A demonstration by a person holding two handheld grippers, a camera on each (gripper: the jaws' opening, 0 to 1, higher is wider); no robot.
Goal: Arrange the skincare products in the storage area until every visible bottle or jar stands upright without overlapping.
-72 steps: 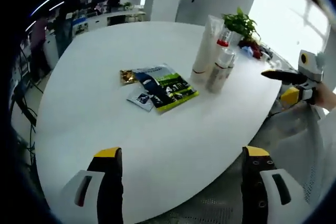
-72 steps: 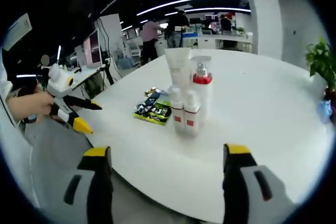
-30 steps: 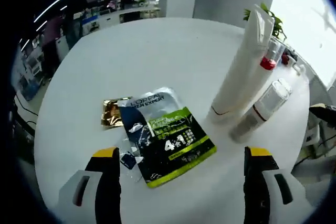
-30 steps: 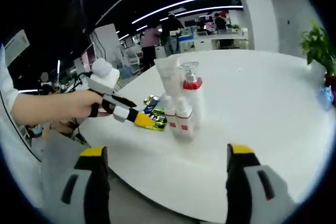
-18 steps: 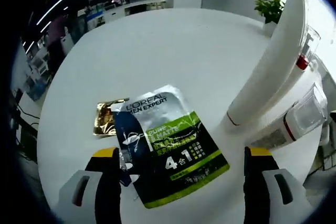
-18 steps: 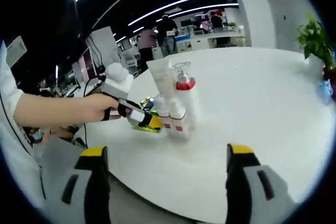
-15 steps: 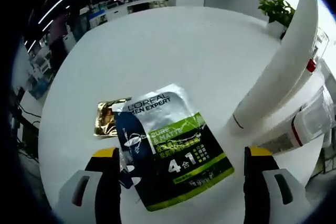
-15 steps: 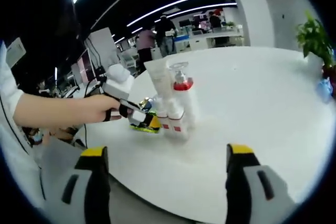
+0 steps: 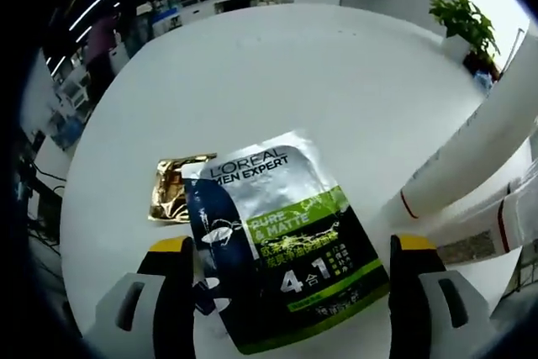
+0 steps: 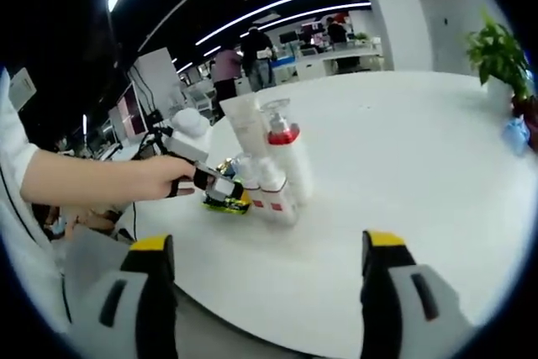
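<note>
You are holding the left gripper (image 9: 284, 266) with its jaws standing wide apart low over the white table (image 9: 277, 65), your bare hand (image 10: 155, 179) gripping its handle with the arm reaching in, while the right gripper (image 10: 261, 271) is hovering off the table's edge, jaws spread.

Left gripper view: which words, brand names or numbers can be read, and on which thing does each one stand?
"L'OREAL MEN EXPERT": top of the flat black, silver and green sachet lying on the white table.
"PURE & MATTE": its green band.
"4 合 1": its lower part.
Smaller print on the sachet: too small.
Gold foil packet and white tube: nothing readable.
</note>
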